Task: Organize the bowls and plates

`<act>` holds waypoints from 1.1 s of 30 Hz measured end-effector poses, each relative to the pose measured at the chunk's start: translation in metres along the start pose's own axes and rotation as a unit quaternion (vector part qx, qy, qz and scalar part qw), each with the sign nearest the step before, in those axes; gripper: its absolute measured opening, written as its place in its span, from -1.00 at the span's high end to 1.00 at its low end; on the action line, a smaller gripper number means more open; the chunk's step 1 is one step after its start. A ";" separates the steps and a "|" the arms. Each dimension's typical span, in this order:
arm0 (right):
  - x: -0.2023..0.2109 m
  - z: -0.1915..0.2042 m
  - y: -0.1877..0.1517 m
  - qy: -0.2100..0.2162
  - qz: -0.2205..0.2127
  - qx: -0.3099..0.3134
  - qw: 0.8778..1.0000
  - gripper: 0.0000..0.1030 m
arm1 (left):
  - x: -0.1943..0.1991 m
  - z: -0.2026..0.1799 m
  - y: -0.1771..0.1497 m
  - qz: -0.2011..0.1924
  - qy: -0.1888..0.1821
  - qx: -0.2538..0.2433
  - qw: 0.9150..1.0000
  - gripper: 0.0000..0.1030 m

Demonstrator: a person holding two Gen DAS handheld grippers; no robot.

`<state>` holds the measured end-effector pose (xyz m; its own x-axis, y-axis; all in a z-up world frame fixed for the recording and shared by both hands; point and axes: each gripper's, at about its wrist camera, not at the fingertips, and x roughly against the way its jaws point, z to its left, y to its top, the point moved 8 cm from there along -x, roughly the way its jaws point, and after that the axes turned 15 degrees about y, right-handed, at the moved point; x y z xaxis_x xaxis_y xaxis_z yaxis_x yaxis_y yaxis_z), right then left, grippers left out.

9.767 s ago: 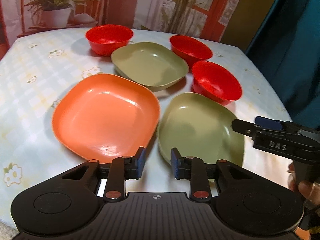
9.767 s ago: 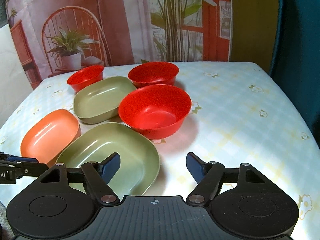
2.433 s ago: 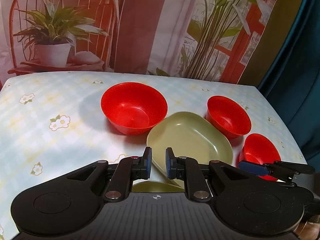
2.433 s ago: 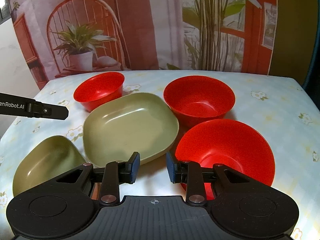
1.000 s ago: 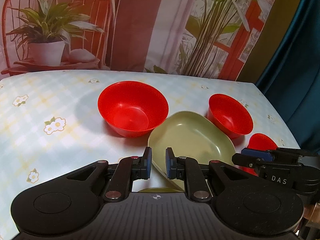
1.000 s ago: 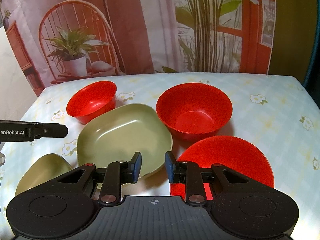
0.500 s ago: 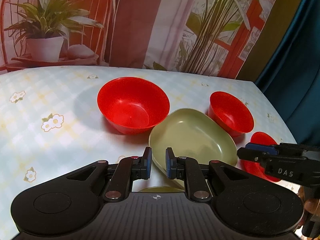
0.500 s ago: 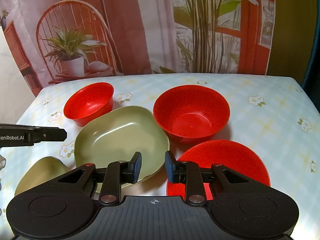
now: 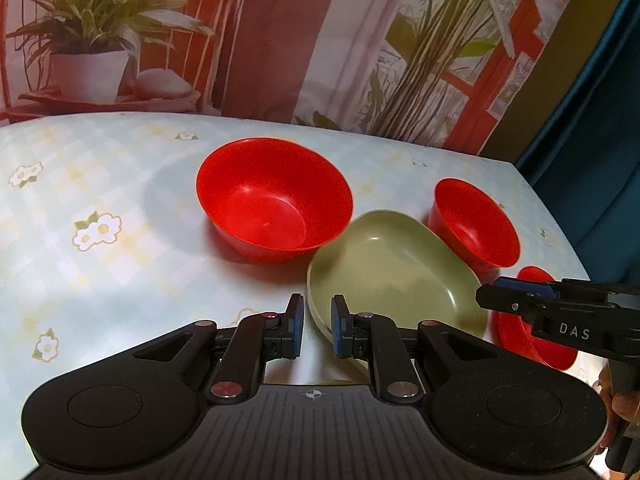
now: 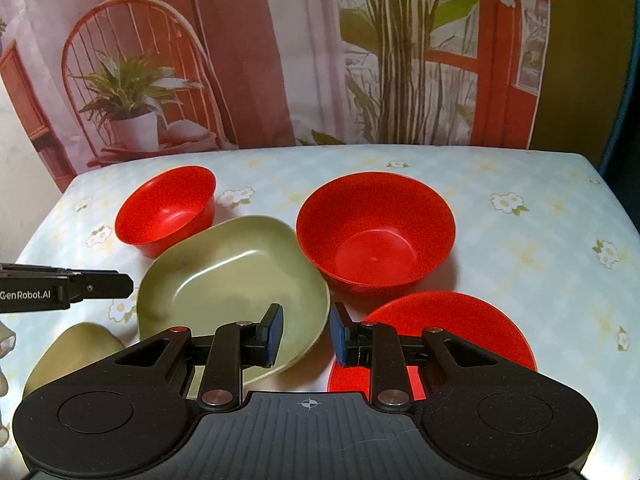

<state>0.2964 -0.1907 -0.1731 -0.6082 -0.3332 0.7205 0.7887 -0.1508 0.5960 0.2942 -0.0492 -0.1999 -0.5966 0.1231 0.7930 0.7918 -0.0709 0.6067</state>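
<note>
Left wrist view: the left gripper point(image 9: 315, 326) is closed to a narrow slit, and the near rim of a green plate point(image 9: 392, 272) runs through that slit, apparently pinched. The right gripper point(image 9: 492, 294) reaches the plate's opposite edge, likely so two holds keep it level. A red bowl point(image 9: 272, 204) sits just behind on the flowered bench point(image 9: 100, 280). Right wrist view: the right gripper is nearly closed with the plate's corner rim between its pads. A second green plate point(image 10: 76, 352) lies at lower left, probably the stacking spot.
</note>
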 end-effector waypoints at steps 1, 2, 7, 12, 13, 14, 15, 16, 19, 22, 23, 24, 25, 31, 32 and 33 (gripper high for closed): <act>-0.003 -0.001 0.001 -0.003 0.003 0.000 1.000 0.53 | -0.002 0.001 0.000 0.002 0.001 0.001 1.000 0.68; -0.006 -0.001 0.002 -0.007 0.007 0.002 1.000 0.53 | -0.005 0.001 0.001 0.004 0.003 0.001 1.000 0.68; -0.020 -0.006 0.004 -0.021 0.027 -0.004 0.999 0.57 | -0.015 -0.001 0.000 0.015 0.003 0.002 1.000 0.68; -0.029 -0.008 0.005 -0.030 0.038 -0.005 0.999 0.57 | -0.024 -0.006 -0.001 0.025 -0.001 -0.003 1.000 0.68; -0.030 -0.008 0.005 -0.030 0.039 -0.007 0.999 0.57 | -0.025 -0.007 -0.002 0.026 -0.002 -0.004 1.000 0.68; -0.032 -0.009 0.004 -0.029 0.041 -0.008 0.999 0.57 | -0.026 -0.008 -0.003 0.029 -0.005 -0.005 1.000 0.70; -0.033 -0.009 0.004 -0.028 0.041 -0.008 0.999 0.58 | -0.026 -0.009 -0.003 0.028 -0.006 -0.006 1.000 0.71; -0.034 -0.008 0.004 -0.027 0.042 -0.008 0.999 0.59 | -0.026 -0.009 -0.003 0.026 -0.004 -0.008 1.000 0.71; -0.034 -0.007 0.003 -0.027 0.039 -0.010 0.999 0.65 | -0.025 -0.009 -0.002 0.023 -0.002 -0.012 1.000 0.72; -0.029 -0.008 0.004 -0.023 0.027 -0.020 0.999 0.71 | -0.021 -0.009 -0.001 0.020 -0.005 -0.011 1.000 0.72; -0.027 -0.009 0.004 -0.020 0.024 -0.023 0.999 0.71 | -0.019 -0.009 -0.001 0.018 -0.005 -0.012 1.000 0.72; -0.025 -0.008 0.005 -0.018 0.022 -0.024 0.999 0.71 | -0.016 -0.010 0.000 0.015 -0.006 -0.014 1.000 0.72; -0.023 -0.008 0.005 -0.017 0.020 -0.024 0.999 0.71 | -0.013 -0.010 0.001 0.013 -0.006 -0.015 1.000 0.72; -0.010 -0.005 0.011 -0.009 0.003 -0.022 1.000 0.71 | 0.005 -0.011 0.003 -0.001 -0.004 -0.019 1.000 0.72; -0.007 -0.004 0.012 -0.007 0.001 -0.022 1.000 0.71 | 0.008 -0.011 0.002 -0.001 -0.004 -0.019 1.000 0.72; -0.005 -0.002 0.012 -0.006 -0.001 -0.021 1.000 0.71 | 0.010 -0.011 0.002 -0.003 -0.003 -0.018 1.000 0.72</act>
<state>0.3093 -0.1930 -0.1705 -0.6108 -0.3224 0.7232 0.7902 -0.1911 0.5823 0.2885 -0.0592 -0.1901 -0.6000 0.1304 0.7893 0.7831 -0.1059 0.6128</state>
